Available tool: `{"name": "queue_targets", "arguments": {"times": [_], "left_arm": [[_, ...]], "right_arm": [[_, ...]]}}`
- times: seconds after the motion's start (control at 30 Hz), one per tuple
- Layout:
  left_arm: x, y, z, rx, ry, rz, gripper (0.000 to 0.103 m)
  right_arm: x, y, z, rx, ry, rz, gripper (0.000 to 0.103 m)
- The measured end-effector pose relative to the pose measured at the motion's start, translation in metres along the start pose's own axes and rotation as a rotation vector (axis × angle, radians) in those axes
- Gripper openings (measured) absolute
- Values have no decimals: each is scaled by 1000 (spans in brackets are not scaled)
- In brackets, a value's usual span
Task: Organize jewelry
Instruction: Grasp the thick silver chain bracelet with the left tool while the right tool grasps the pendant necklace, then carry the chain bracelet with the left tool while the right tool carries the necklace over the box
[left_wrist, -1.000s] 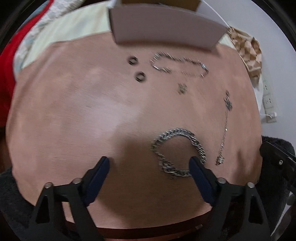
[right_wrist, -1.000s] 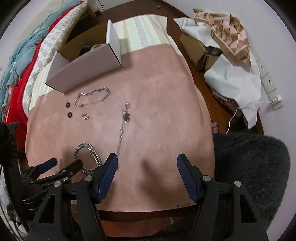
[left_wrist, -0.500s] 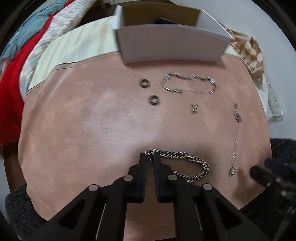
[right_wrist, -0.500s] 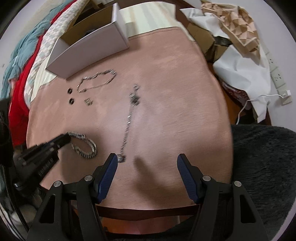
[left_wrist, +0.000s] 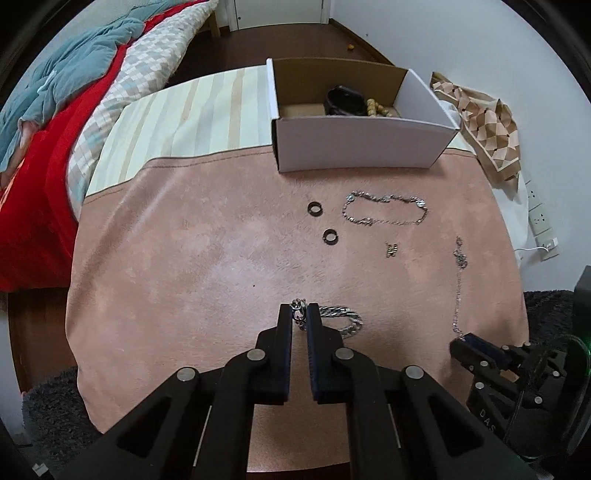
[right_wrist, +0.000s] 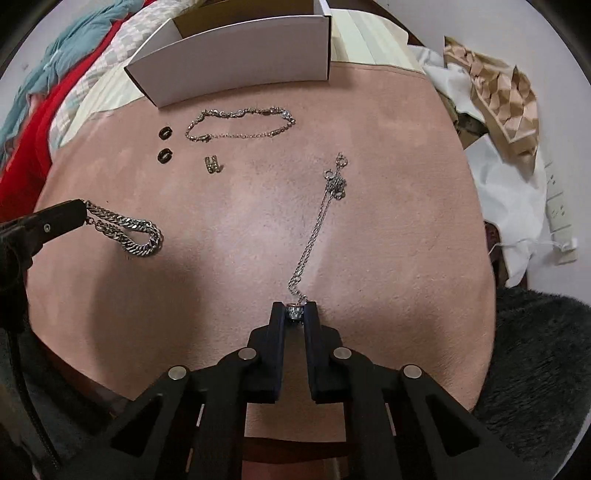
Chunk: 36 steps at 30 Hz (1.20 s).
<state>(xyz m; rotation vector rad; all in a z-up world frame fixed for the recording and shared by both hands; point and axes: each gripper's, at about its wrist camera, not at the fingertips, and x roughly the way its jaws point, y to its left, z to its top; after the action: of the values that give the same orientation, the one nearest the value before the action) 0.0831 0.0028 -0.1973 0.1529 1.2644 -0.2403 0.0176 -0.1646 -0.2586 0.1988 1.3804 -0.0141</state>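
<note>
My left gripper (left_wrist: 299, 314) is shut on one end of a thick silver curb-chain bracelet (left_wrist: 338, 319), which hangs off it above the pink mat; it also shows in the right wrist view (right_wrist: 129, 230). My right gripper (right_wrist: 294, 312) is shut on the pendant end of a thin silver necklace (right_wrist: 317, 225) that stretches away across the mat; it also shows in the left wrist view (left_wrist: 458, 284). Two black rings (left_wrist: 314, 208) (left_wrist: 329, 236), a thin silver bracelet (left_wrist: 384, 212) and an H-shaped charm (left_wrist: 391, 250) lie farther back.
An open white cardboard box (left_wrist: 354, 147) with a dark item and beads inside stands at the mat's far edge. The pink mat (left_wrist: 184, 258) covers a round table. A patterned cloth (left_wrist: 487, 125) and white bag lie at right. A bed with red bedding (left_wrist: 44, 147) is at left.
Both grippers went from open to shut: the left closed on the thick bracelet and lifted its end, the right closed on the thin necklace's pendant end.
</note>
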Motion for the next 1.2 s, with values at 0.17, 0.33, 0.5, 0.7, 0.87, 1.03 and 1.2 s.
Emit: {"name": "queue_targets", "arguments": {"times": [0.17,0.33,0.5,0.7,0.87,1.03,1.2], "left_arm": [[-10,-4,17,5,-33,-22,5],[-25,-12,33,7,-71,-59,5],[-45,-17,56,8,-122,-87,0],[-69,-11,89,-6,-191,-132,0],[-56,16,97,-91,-146,-152,9],[-20,27,78,-104,-69,-159,47],[27,3,55,21,47,-111,47]], "right_arm": [[-29,-10,10,44,-61,76,10],[-71,-16,37,77,-139,166,10],[-108,-17,65,98,-217,236,10],[-152,-23,110,117,-335,277,10],[-163,-24,121,113,-369,280,10],[-144,-27,116,134,-323,282,10],[-112,-38,101,163,-266,266,10]]}}
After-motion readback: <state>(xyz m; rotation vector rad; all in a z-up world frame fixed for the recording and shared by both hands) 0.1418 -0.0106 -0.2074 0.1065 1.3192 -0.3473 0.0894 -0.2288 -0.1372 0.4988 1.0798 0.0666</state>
